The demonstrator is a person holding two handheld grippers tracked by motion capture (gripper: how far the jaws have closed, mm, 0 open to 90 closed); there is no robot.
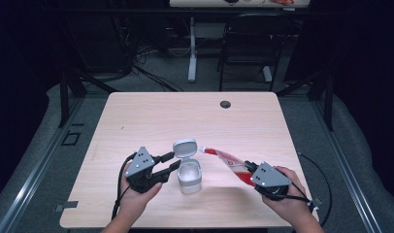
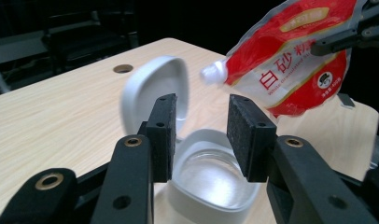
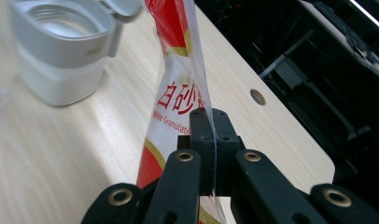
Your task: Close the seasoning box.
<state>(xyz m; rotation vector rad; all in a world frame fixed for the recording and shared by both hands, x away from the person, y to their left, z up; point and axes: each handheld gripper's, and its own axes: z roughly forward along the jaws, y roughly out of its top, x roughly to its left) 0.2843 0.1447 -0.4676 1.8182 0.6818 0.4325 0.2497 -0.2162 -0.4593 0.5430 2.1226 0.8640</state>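
Now my left gripper [image 1: 167,162] stands released at lower centre beside the white container [image 1: 190,175]; my right gripper [image 1: 247,167] clamps the sugar pouch [image 1: 229,161].

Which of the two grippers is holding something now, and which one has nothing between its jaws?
The right gripper is clamped on the red sugar pouch. The left gripper stands open, holding nothing, beside the open white container.

One white container [image 1: 190,175], one red sugar pouch [image 1: 228,162], two grippers, one table [image 1: 151,121].

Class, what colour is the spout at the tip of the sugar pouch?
White, on the red-and-white plastic sugar pouch; its spout shows best in the left gripper view.
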